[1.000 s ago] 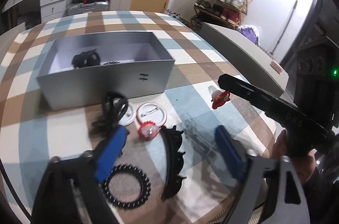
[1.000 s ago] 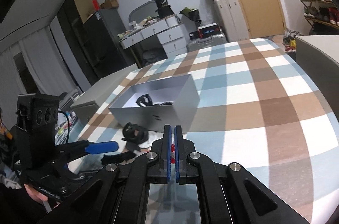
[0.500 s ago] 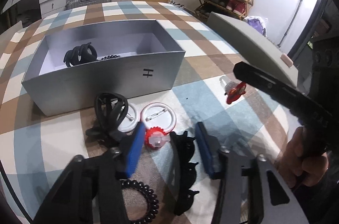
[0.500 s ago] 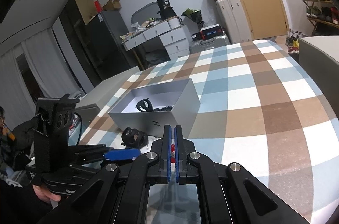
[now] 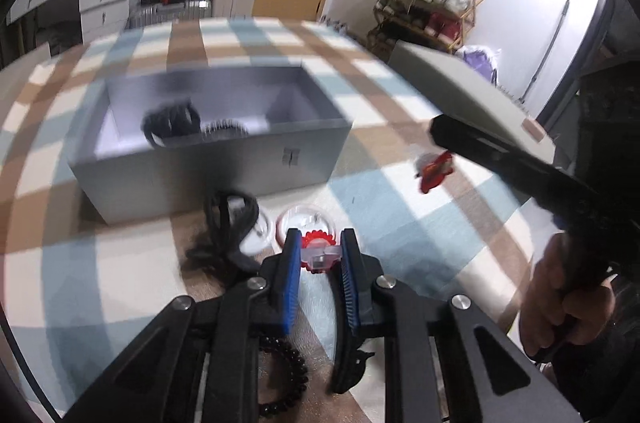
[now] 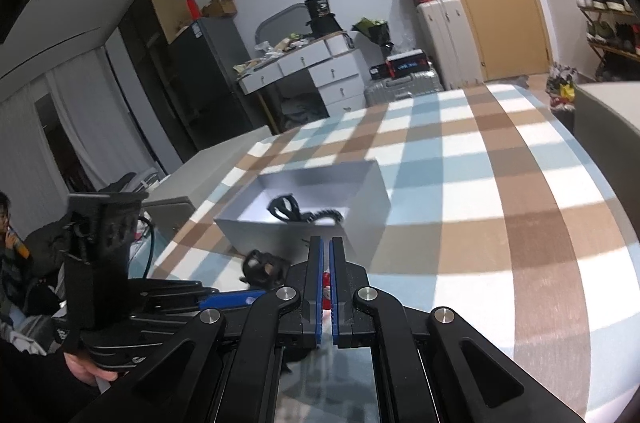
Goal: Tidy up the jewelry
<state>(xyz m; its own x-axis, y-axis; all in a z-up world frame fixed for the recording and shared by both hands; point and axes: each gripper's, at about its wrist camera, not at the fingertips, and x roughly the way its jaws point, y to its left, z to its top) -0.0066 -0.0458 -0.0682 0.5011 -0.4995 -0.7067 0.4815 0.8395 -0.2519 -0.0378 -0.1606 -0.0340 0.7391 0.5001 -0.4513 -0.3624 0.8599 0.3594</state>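
Observation:
My left gripper (image 5: pixel 319 257) points down at the checked tablecloth. Its jaws are closing and the blue pads (image 5: pixel 291 263) press on a small red-and-clear ornament (image 5: pixel 318 243). At the right of the left wrist view, my right gripper (image 5: pixel 436 139) is shut on a second red ornament (image 5: pixel 434 169), held above the table. In the right wrist view that ornament (image 6: pixel 326 283) shows between the shut pads of the right gripper (image 6: pixel 326 255). An open grey box (image 5: pixel 208 167) behind holds a black claw clip (image 5: pixel 172 123) and a dark bead bracelet (image 5: pixel 224 127).
Left of the ornament lie a black hair clip (image 5: pixel 230 223) and two round pin badges (image 5: pixel 306 219). A black bead bracelet (image 5: pixel 286 375) and a black claw clip (image 5: pixel 352 363) lie under the left gripper. A hand (image 5: pixel 568 303) holds the right gripper. A grey lid (image 5: pixel 460 91) lies at the table's right.
The left gripper's jaws have drawn together from wide apart onto the red-and-clear ornament, and the gripper has come forward over it. The right gripper has stayed shut on its red ornament.

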